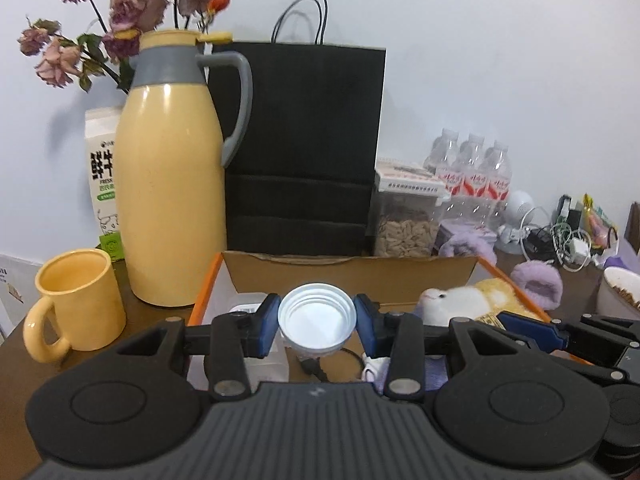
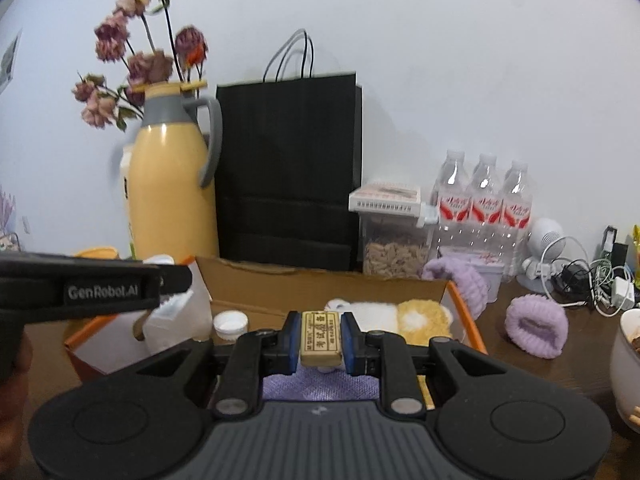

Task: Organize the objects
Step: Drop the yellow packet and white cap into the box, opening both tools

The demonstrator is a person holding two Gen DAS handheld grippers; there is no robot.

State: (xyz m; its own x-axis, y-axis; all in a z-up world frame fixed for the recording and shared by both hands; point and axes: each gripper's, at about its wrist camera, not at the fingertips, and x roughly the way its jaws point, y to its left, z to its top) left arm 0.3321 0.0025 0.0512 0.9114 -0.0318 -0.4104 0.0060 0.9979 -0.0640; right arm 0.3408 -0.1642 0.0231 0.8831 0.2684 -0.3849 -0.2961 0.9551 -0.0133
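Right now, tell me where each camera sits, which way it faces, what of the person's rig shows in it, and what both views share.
Left wrist: rides the left tool, facing the wall over the cardboard box; its pads grip a white cap, with the right tool at the right edge.
Right wrist: rides the right tool, facing likewise; it grips a tan eraser, with the left tool's side at the left edge.
Shared: yellow thermos, black paper bag, water bottles.

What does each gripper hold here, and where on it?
Left gripper clamps a white cap across its rim. Right gripper clamps a small tan block by its two long sides.
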